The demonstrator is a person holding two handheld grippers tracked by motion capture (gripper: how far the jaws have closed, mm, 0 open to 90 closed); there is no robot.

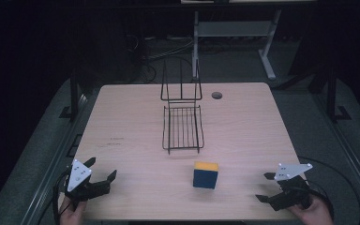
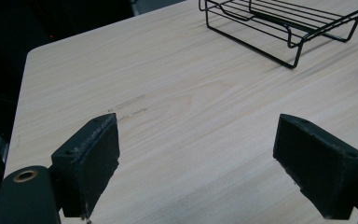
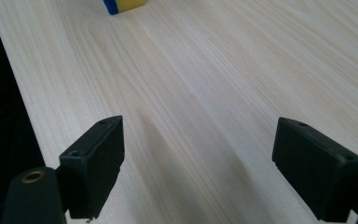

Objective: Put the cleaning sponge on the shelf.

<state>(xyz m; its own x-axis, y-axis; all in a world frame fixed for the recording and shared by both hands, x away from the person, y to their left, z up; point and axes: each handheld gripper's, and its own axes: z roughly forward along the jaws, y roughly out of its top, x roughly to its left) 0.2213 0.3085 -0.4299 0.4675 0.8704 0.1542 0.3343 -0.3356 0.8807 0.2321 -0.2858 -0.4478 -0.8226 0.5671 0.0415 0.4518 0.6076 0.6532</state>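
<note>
At mid-table, wire basket (image 1: 183,127) bare; left tongs (image 1: 102,169) and right tongs (image 1: 264,187) wide, empty-handed.

A dim lab: bare wooden table (image 1: 243,122), floor cables (image 1: 168,51), a white desk frame (image 1: 236,29).

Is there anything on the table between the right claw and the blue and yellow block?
No. The high view shows bare wood between the right claw and the block.
</note>
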